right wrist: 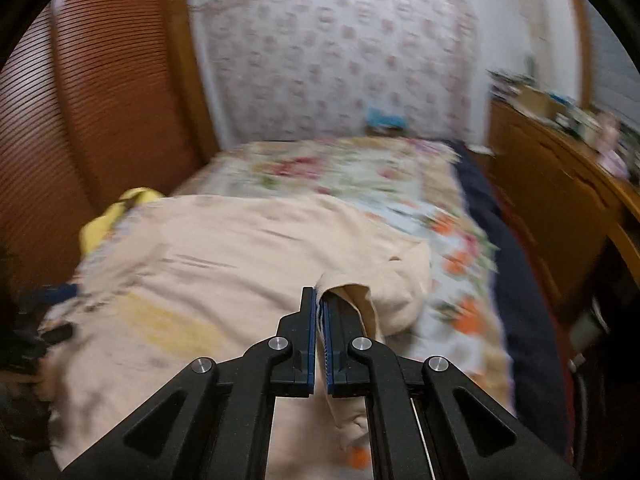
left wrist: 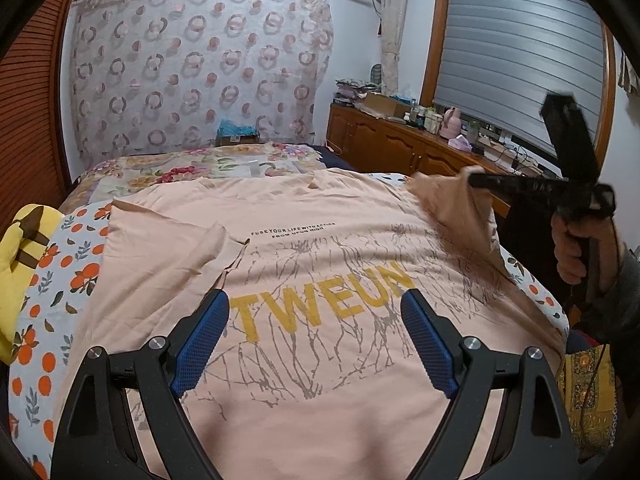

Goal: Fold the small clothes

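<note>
A peach T-shirt [left wrist: 304,248] with yellow lettering lies spread on the bed, its left sleeve folded in. My left gripper [left wrist: 316,308] hovers open over the lettering, nothing between its blue pads. My right gripper [right wrist: 320,296] is shut on the shirt's right sleeve [right wrist: 384,292], the cloth pinched between the pads and draping to the right. In the left wrist view the right gripper [left wrist: 472,180] holds that sleeve [left wrist: 452,204] lifted off the bed at the right edge, a hand [left wrist: 576,248] on its handle. The right wrist view is blurred.
The shirt rests on an orange-print sheet [left wrist: 60,280] over a floral bedspread [left wrist: 200,168]. A yellow cloth [left wrist: 24,248] lies at the left edge. A wooden cabinet [left wrist: 400,148] with clutter runs along the right, a slatted wardrobe [right wrist: 92,100] on the left.
</note>
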Demonstrator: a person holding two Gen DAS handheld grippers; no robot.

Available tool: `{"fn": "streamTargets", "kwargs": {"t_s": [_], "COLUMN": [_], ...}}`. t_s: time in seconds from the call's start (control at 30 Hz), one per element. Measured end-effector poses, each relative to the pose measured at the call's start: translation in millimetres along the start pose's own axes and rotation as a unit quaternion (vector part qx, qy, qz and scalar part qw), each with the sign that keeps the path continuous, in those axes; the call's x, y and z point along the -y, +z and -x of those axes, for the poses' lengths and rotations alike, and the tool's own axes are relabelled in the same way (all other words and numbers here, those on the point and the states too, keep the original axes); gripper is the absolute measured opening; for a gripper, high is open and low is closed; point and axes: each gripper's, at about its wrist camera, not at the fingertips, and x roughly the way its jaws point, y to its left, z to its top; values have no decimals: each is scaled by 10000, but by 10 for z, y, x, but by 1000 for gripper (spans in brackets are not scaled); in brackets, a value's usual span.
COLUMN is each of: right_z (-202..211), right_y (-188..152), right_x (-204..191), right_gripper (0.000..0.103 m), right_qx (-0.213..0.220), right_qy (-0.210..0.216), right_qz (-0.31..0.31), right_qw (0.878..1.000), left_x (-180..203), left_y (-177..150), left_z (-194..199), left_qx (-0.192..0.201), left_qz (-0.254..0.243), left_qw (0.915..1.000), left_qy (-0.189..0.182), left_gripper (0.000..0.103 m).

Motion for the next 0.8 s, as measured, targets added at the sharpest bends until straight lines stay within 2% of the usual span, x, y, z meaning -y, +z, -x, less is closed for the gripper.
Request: {"fn": "streamTargets", "kwargs": {"t_s": [0.03,0.1,0.13,0.17,0.23,0.4,0.6,0.8], "right_z": [-10,-56,-81,-87,-104,-159,-521,-1027], "right_y": [44,117,135,150,150,69,-57,-57], "right_x": [-133,-411,-505,-547,-545,-276,-183,-148], "right_gripper": [3,13,28,32,32,32,32,32], "right_qx": [-5,-81,-90,-87,-90,-278,-791,-1085], "right_qy": [131,306,270,269,329,5,-87,-210], "right_qz": [136,501,648,714,743,540,249,227], "right_qw": [9998,9982,9975,9970,9967,9982,9965,9936], "left_x": [-6,-23,-30,-40,-46,-74,-48,-68], "left_y": [-2,-6,-10,-15,-18,-32,-42,-54], "left_z": [3,11,17,27,36,35,10,10], "left_qx": [3,9,15,25,42,32,16,-7], "left_qz": [3,18,30,42,65,94,76,65], "left_qw": [10000,10000,10000,10000,9999,9999,10000,9999], "left_qy": [12,40,42,45,64,58,43,87], "left_gripper": [88,88,88,88,88,88,88,88]}}
